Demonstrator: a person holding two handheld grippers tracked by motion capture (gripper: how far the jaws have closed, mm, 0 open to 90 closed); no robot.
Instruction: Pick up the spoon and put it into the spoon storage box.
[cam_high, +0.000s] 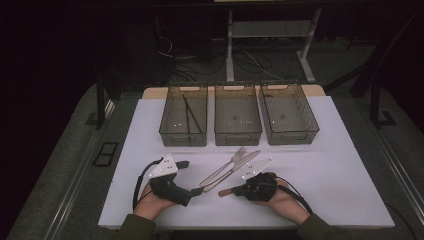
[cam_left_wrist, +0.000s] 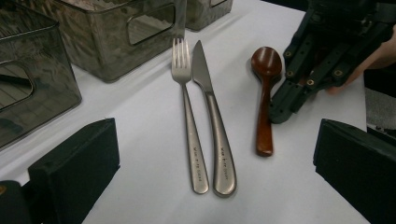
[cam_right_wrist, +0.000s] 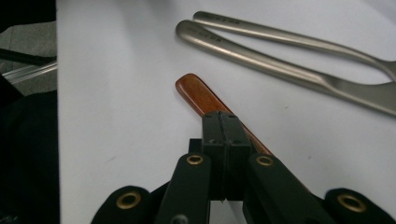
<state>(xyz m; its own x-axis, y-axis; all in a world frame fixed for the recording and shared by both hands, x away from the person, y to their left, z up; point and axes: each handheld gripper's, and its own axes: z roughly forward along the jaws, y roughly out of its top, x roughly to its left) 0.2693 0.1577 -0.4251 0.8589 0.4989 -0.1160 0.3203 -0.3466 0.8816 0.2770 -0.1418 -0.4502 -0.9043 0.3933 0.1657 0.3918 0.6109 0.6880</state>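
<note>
A steel fork (cam_high: 226, 166) and knife (cam_high: 236, 169) lie side by side in the middle of the white mat (cam_high: 325, 165). A brown wooden spoon (cam_left_wrist: 264, 112) lies flat to their right. My right gripper (cam_high: 236, 190) is shut, jaw against jaw. Its tip sits low over the spoon's handle (cam_right_wrist: 198, 93); the handle runs out from under the closed jaws, not between them. Whether the tip touches the wood I cannot tell. My left gripper (cam_high: 190, 177) rests on the mat to the left, open. Its jaws stand wide on either side of the fork (cam_left_wrist: 187, 107) and knife (cam_left_wrist: 212, 112) handles, short of them.
Three see-through grey bins stand in a row at the back: left (cam_high: 182, 137), middle (cam_high: 237, 136), right (cam_high: 292, 136). Black chopsticks (cam_high: 192, 115) lie in the left bin. The mat's near edge runs just below both hands.
</note>
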